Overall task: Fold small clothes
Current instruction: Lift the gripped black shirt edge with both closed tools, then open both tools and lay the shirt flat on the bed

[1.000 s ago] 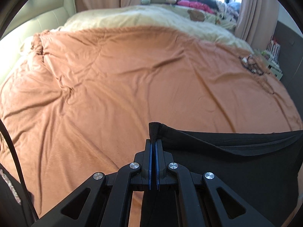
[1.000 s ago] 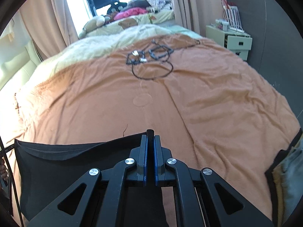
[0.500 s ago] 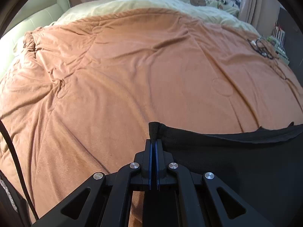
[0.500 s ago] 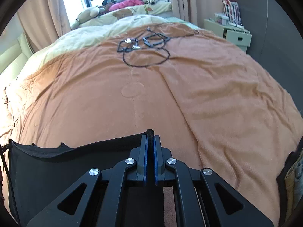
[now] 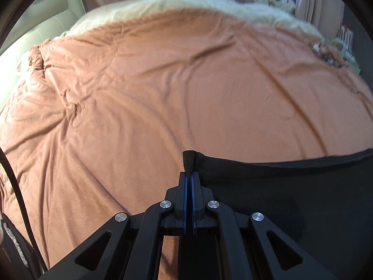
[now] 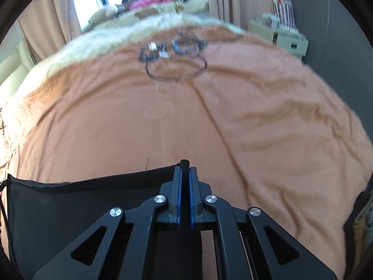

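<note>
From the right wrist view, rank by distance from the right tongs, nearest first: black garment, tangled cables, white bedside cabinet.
1. black garment, pinched in the right tongs, spreading left.
2. tangled cables, far up the blanket, centre.
3. white bedside cabinet, beyond the bed, upper right.

Wide bare stretch of orange blanket [image 5: 163, 93] ahead, open to pass over; tangled black cable [image 6: 174, 56] (far end) barring that patch.
</note>
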